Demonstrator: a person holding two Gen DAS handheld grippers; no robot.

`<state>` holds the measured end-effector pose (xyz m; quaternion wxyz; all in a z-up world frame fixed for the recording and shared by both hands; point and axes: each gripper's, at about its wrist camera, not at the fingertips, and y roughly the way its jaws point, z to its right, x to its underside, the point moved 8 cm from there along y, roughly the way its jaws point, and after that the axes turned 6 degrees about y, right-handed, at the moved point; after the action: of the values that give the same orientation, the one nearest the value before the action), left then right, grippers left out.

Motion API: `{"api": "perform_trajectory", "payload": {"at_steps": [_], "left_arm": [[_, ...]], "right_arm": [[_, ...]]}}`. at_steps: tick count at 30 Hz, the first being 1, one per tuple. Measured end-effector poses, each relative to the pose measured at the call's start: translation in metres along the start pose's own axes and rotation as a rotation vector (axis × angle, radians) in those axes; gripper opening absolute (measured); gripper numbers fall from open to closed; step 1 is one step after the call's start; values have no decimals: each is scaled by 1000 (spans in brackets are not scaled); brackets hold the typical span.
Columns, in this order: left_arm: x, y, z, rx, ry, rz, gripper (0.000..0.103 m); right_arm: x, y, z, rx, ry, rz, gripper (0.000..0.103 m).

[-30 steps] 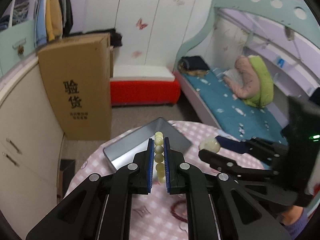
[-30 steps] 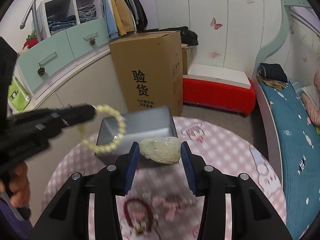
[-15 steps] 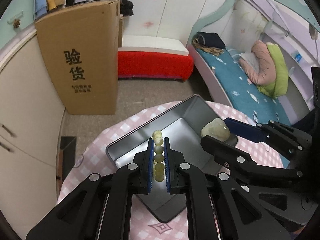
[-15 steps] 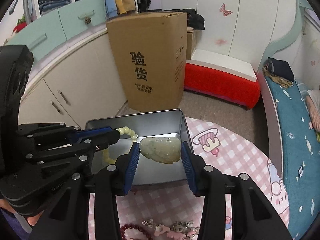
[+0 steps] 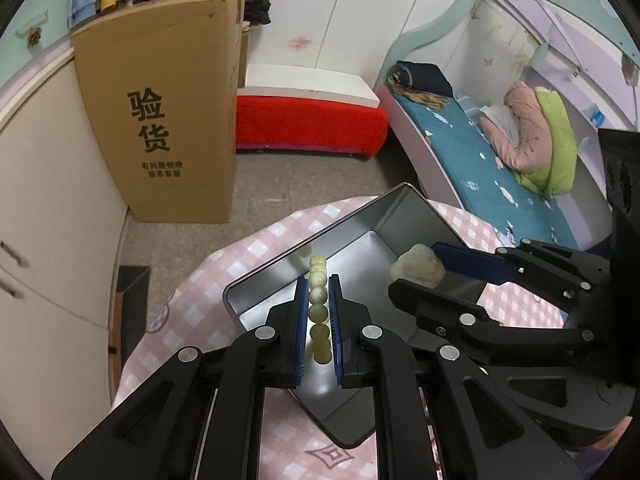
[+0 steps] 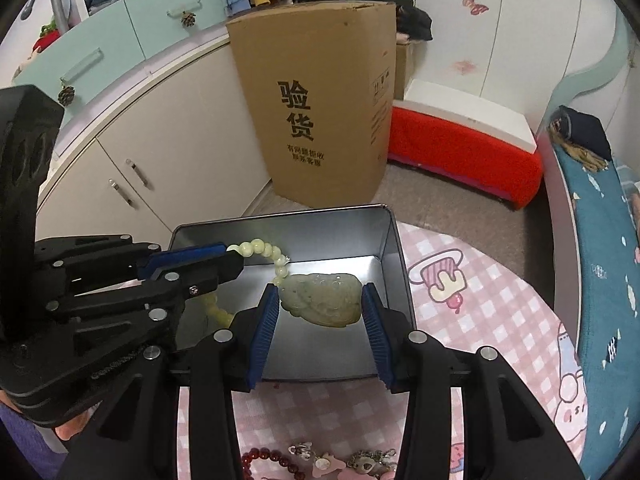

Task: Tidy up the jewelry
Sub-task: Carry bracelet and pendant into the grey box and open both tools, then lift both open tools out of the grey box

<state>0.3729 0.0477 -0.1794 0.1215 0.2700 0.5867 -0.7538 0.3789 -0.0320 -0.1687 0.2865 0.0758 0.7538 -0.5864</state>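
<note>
My left gripper (image 5: 319, 286) is shut on a pale yellow bead bracelet (image 5: 319, 304) and holds it over the open grey metal tin (image 5: 362, 220). In the right wrist view the left gripper (image 6: 224, 258) comes in from the left with the bracelet (image 6: 262, 249) hanging into the tin (image 6: 394, 248). My right gripper (image 6: 320, 300) is shut on a pale green carved jade pendant (image 6: 322, 300) just above the tin's floor. It shows in the left wrist view (image 5: 416, 276) with the pendant (image 5: 418, 266).
The tin sits on a round table with a pink checked cloth (image 6: 480, 312). A dark red bead bracelet (image 6: 272, 462) and small charms (image 6: 344, 462) lie near the front edge. A tall cardboard box (image 6: 320, 108), a red bench (image 6: 464, 148) and a bed (image 5: 500, 168) stand beyond.
Both grippers have moved forward and down over the tin, each still holding its piece. The bracelet and the pendant now hang inside the tin's walls.
</note>
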Motion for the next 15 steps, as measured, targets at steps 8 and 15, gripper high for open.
{"api": "perform_trajectory", "payload": {"at_steps": [8, 15], "left_arm": [[-1, 1, -8, -31, -21, -18, 11], [-2, -1, -9, -19, -41, -23, 11]], "right_arm": [[0, 13, 1, 6, 21, -40, 42], [-4, 22, -1, 37, 20, -70, 42]]}}
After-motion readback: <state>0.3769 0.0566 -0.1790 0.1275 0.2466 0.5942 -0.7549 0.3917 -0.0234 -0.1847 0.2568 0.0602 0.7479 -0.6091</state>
